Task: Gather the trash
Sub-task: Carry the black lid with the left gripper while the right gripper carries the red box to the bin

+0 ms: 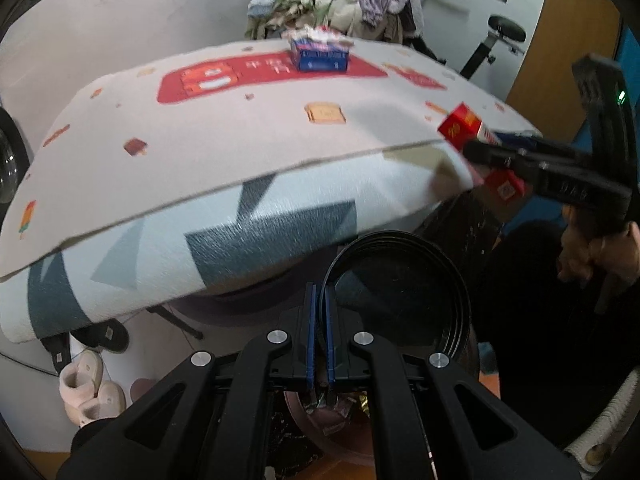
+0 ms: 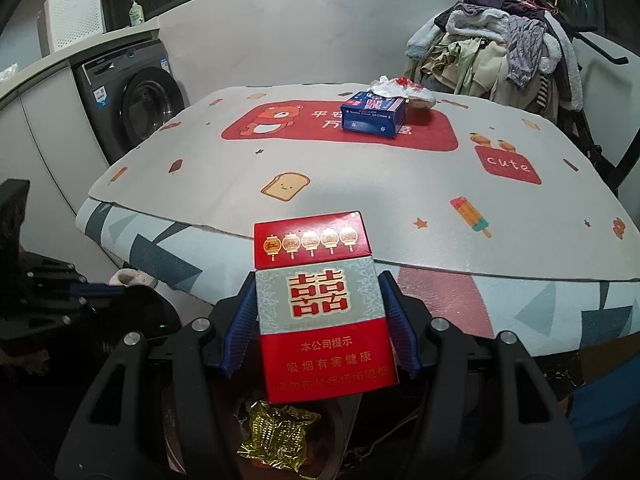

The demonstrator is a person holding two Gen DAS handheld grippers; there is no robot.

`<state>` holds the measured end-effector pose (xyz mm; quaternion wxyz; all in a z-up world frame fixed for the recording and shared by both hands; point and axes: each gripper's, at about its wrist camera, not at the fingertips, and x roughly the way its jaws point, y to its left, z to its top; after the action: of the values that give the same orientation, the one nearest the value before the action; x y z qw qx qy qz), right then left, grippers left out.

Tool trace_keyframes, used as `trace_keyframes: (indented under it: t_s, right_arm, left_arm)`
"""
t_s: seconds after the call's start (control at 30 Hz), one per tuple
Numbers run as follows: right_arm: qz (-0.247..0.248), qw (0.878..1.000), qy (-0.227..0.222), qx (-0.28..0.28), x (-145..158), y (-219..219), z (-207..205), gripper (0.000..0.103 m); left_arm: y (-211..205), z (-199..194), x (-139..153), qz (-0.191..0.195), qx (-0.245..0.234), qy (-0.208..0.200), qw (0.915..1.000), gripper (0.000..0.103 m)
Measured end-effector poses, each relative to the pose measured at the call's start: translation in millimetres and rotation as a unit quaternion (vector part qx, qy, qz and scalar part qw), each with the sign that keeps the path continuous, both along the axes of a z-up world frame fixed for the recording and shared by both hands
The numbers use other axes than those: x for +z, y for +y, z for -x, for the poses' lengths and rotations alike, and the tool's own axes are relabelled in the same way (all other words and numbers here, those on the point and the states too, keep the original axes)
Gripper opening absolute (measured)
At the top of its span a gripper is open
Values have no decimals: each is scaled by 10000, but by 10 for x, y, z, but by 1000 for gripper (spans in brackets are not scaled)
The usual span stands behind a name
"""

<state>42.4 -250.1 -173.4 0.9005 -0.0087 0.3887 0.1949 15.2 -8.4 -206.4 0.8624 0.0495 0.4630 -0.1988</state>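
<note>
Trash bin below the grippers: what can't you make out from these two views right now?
- Bin: left wrist view, contents hidden by the left gripper and darkness.
- Right wrist view: cigarette pack in the right gripper covers the bin; only a gold wrapper shows.
- Blue box: left view, blurred.

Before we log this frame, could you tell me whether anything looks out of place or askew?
The top mat overhangs the patterned cover, its edge lifted. A blue box with crumpled wrappers remains on it.
</note>
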Motion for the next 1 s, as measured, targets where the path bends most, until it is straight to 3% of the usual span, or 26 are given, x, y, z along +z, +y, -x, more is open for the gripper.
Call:
trace_keyframes:
  t_s: [0.37,0.8,0.9,1.0]
  right_arm:
    - [-82,10000,42,-30,-16,-26,-24,60]
    - [-34,10000,57,1,-38,9,-24,60]
    - [-37,10000,59,5,-39,11,-24,60]
    - [-36,10000,64,31,-43,21,-19,60]
  left_arm:
    - [-177,36,-98,10,-468,138,9988,5]
    - [-221,42,-117,-23,-561,196,9982,10]
    - [-214,44,-104,19,-554,159,9983,16]
    - [-168,42,-66,93,-433,60,9990,32]
